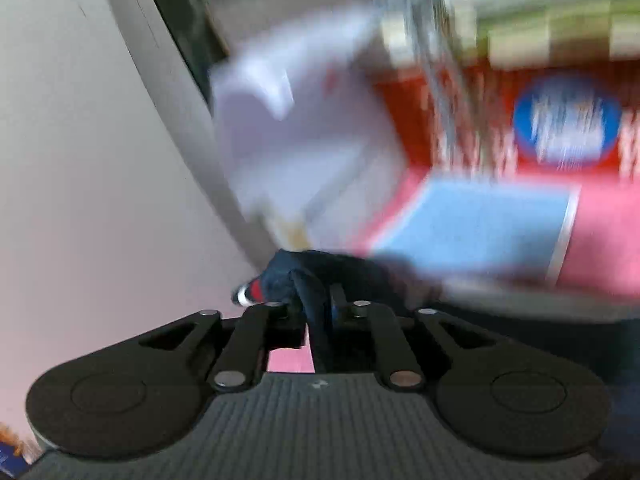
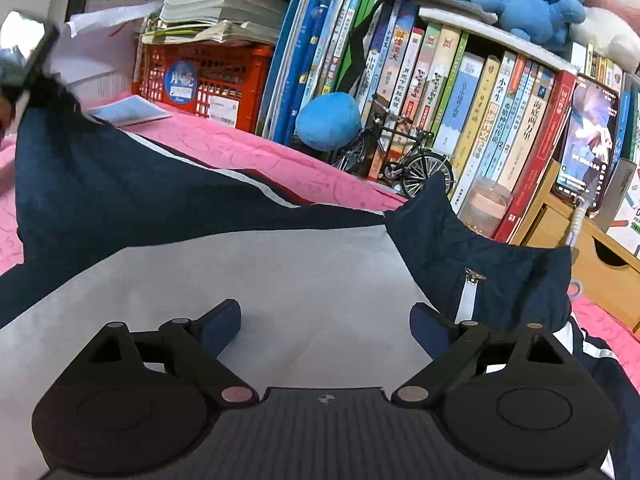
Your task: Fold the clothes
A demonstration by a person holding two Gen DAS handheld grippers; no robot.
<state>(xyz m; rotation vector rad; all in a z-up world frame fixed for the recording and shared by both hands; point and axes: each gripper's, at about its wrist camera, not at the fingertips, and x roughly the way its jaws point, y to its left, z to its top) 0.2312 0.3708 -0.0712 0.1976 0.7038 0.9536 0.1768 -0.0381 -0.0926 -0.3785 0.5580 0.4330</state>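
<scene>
While the left-wrist view smears with blur, the left gripper point(image 1: 316, 304) shows its jaws pinched nearly together on a fold of the navy jacket point(image 2: 120, 196), right at a cuff with red and white stripes point(image 1: 250, 294). Over on the right, the right gripper point(image 2: 324, 328) hangs with jaws spread wide, nothing between them, above the jacket's grey panel point(image 2: 248, 288). That jacket sprawls across the pink bedspread point(image 2: 240, 144), collar and zipper point(image 2: 470, 280) bunched just right of the open fingers. Room is tight along the far edge: an orange crate point(image 2: 208, 80), a row of books point(image 2: 460, 100) and a model bicycle point(image 2: 404, 160) crowd it. A blue booklet point(image 2: 128, 112) lies by the crate.
</scene>
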